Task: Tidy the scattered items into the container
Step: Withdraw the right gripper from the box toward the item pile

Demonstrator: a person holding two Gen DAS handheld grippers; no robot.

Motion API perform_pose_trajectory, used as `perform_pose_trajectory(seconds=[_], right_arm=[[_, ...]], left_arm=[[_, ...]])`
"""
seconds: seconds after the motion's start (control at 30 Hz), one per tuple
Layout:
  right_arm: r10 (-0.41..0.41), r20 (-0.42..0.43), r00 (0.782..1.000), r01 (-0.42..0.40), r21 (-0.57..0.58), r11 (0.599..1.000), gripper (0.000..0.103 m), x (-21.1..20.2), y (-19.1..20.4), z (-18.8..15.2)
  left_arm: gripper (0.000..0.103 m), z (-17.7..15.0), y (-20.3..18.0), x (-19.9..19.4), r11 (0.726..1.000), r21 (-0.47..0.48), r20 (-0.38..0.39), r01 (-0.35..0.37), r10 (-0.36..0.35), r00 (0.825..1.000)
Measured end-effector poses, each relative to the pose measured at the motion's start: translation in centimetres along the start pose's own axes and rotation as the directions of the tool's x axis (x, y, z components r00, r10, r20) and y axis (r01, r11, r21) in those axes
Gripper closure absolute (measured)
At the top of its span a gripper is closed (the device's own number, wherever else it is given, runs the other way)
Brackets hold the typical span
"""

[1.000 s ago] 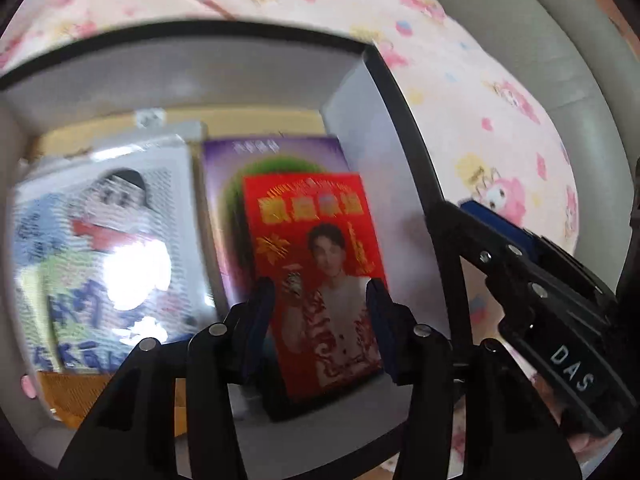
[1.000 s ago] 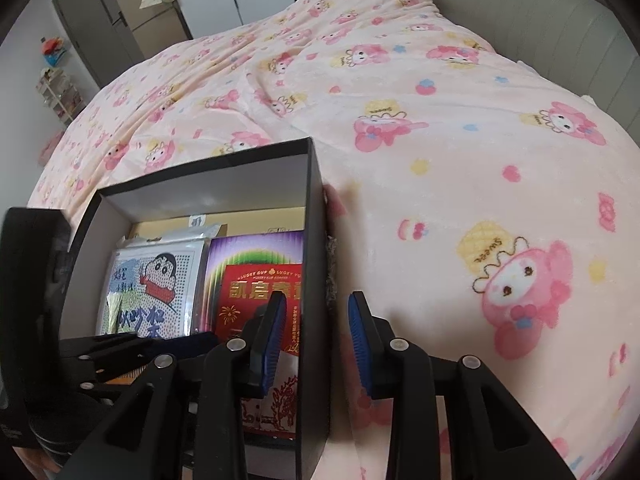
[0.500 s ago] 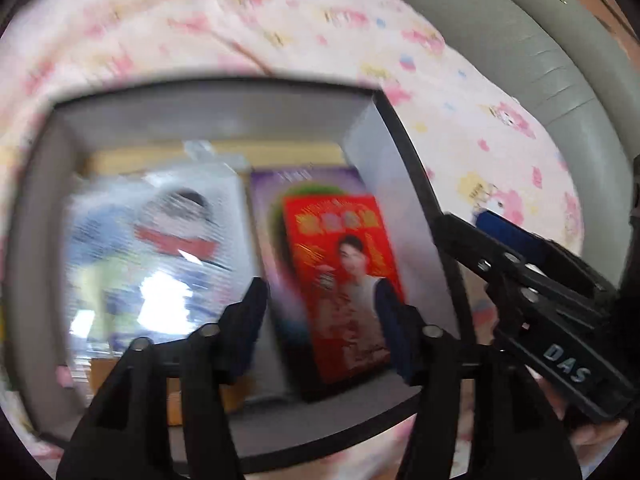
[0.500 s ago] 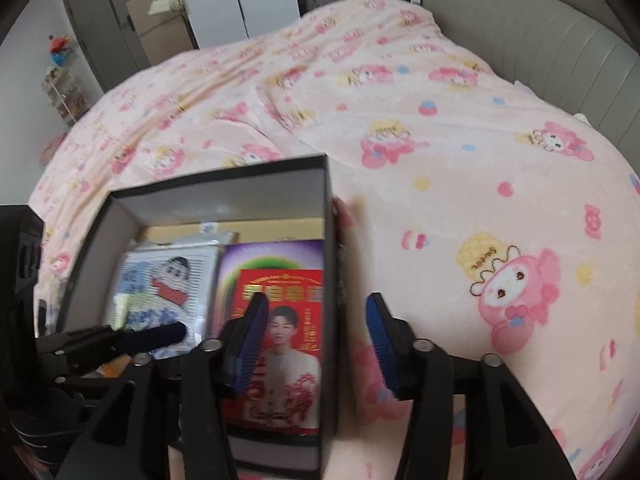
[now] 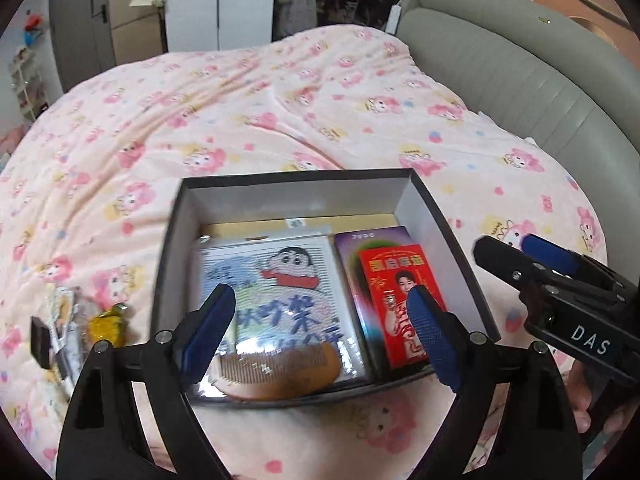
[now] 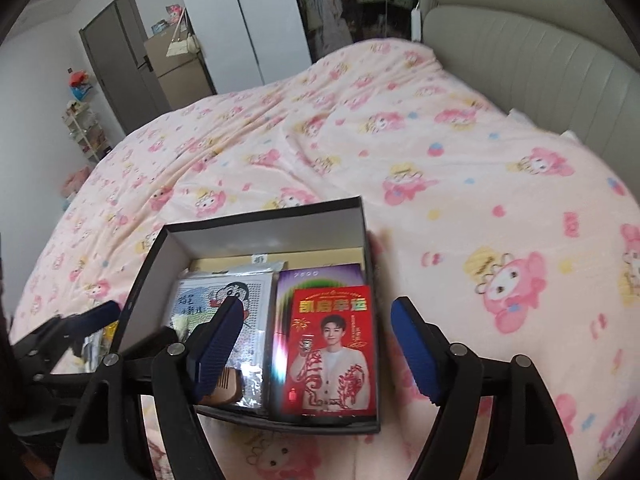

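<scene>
Both tongs, left (image 5: 318, 330) and right (image 6: 316, 344), have just been opened wide and lifted empty; candy (image 5: 107, 322) left of them should be gripped gently next.

— Black plastic left gripper (image 5: 320, 332), blue ribbed pads (image 5: 210, 334), round silver screws along the arms.
— Same build on the right gripper (image 6: 316, 346); white "DAS" lettering on its side.

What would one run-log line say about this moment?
left tongs: open, just widened, empty | right tongs: open, just widened, empty | red card: lying in black box | yellow candy: on blanket beside box
</scene>
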State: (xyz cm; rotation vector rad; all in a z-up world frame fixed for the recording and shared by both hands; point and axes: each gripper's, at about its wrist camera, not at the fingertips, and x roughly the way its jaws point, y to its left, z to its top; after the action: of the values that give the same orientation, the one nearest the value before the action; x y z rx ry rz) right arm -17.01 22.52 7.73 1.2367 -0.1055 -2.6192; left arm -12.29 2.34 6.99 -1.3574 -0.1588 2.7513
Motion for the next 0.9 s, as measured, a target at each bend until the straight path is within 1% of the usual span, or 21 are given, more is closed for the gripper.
perform_pose_trajectory(seconds=[0.07, 0.13, 0.27, 0.33, 0.43, 0.63, 0.7, 0.9], right_arm=[[-0.034, 0.018, 0.999, 0.034, -0.001, 0.999, 0.029, -0.7, 0.3, -0.9], [-0.049, 0.03, 0.998, 0.049, 0.0, 0.999, 0.029, -1.5, 1.0, -2.1], [-0.043, 0.046, 0.998, 0.044, -0.031, 0.999, 0.029, -3.1, 3.3, -3.8], [-0.022, 0.055, 0.998, 0.025, -0.057, 0.998, 0.029, -4.0, 4.9, -4.2], [-0.03, 0.084, 0.996, 0.039, -0.109, 0.993, 0.029, -5.0, 7.8, -4.4], [0.02, 0.065, 0.998, -0.008, -0.175, 0.985, 0.028, -5.1, 13.0, -4.6], [0.026, 0.06, 0.998, -0.014, -0.199, 0.98, 0.028, -4.9, 15.1, -4.8], [0.061, 0.037, 0.997, -0.05, -0.251, 0.967, 0.029, -4.5, 19.9, -5.5]], left_arm=[[0.014, -0.3, 0.2, -0.8, 1.0, -0.001, 0.019, -0.007, 0.007, 1.0], [0.014, -0.7, 0.6, -1.9, 1.0, 0.003, 0.034, -0.014, 0.014, 0.999], [0.014, -1.8, 2.3, -4.5, 1.0, -0.004, 0.053, -0.006, 0.006, 0.999], [0.014, -2.6, 3.6, -5.8, 1.0, -0.012, 0.055, -0.012, 0.012, 0.998], [0.014, -3.5, 5.5, -7.2, 0.999, -0.045, 0.07, -0.021, 0.024, 0.997], [0.014, -5.4, 9.6, -9.3, 0.99, -0.11, 0.083, -0.089, 0.099, 0.992], [0.014, -5.8, 11.0, -9.9, 0.986, -0.128, 0.08, -0.106, 0.117, 0.99], [0.014, -7.1, 15.2, -11.5, 0.973, -0.17, 0.073, -0.154, 0.169, 0.983]])
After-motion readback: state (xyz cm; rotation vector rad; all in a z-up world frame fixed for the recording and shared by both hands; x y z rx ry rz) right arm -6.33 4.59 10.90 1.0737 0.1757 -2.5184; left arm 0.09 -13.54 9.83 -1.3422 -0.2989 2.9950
